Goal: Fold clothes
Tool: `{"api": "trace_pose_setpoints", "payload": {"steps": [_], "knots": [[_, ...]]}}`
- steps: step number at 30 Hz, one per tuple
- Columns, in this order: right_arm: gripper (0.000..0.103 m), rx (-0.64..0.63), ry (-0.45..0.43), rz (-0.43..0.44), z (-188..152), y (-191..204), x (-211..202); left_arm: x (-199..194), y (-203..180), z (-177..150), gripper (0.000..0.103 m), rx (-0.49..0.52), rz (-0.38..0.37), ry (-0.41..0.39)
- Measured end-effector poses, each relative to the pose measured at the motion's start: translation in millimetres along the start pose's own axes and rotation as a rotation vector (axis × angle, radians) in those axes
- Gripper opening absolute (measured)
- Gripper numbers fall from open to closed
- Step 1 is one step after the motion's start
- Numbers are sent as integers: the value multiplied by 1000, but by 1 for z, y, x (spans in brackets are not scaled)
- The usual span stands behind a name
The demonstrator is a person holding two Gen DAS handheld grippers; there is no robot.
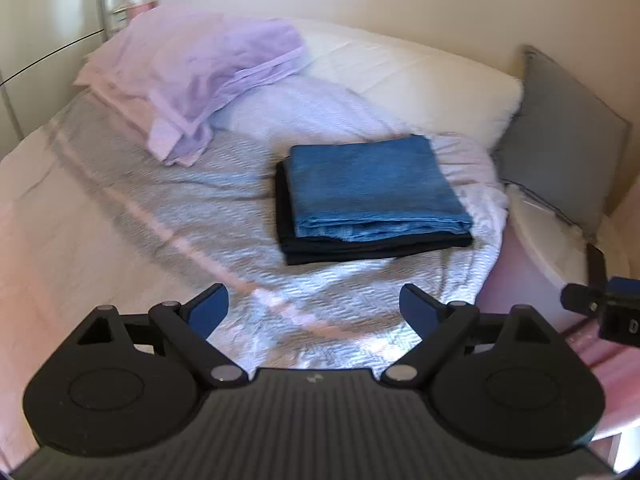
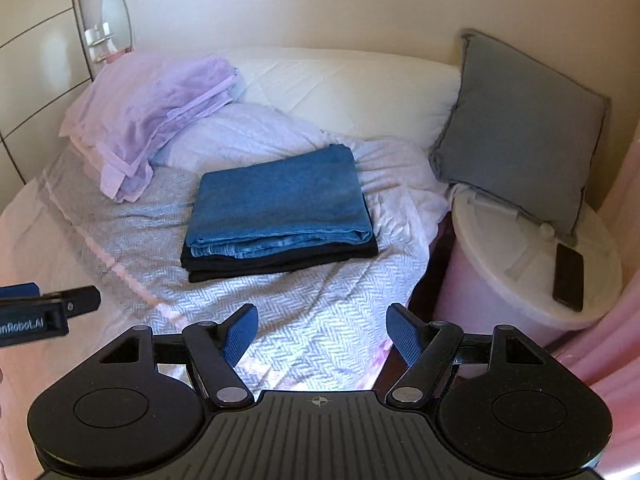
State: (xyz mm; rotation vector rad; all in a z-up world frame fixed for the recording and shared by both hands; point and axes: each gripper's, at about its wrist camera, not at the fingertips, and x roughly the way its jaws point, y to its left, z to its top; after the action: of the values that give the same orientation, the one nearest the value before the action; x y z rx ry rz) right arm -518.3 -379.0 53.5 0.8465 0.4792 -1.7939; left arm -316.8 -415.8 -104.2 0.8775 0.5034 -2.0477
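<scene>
We record folded blue jeans (image 2: 280,204) lying flat on a folded black garment (image 2: 280,262), mid-bed on the herringbone blanket (image 2: 320,320), their long axis running across the bed and the layered fold edges facing us. We find the left gripper (image 1: 314,310) and right gripper (image 2: 322,332) both spread wide, holding nothing, clear of the stack. The denim looks neat and squared. A lilac garment (image 2: 160,108) lies crumpled on the pillow.

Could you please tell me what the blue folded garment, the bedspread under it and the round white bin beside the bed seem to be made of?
The blue garment looks like denim: faded, mottled blue with thick, firm folds. The bedspread seems a woven cotton-like cloth, matte, with a herringbone pattern. The bin looks like smooth, moulded plastic, though that is only a guess.
</scene>
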Motion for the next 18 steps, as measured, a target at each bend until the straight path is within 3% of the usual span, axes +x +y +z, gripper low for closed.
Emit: {"api": "trace_pose_setpoints", "payload": {"steps": [9,18], "knots": [[74,-44,-30,-18,7,6,-14,-17,-15,-1,90,32,24,-28],[74,-62,-57,-24,-1,15,-31,-31,-13,-8,90,-4,16,-58]]}}
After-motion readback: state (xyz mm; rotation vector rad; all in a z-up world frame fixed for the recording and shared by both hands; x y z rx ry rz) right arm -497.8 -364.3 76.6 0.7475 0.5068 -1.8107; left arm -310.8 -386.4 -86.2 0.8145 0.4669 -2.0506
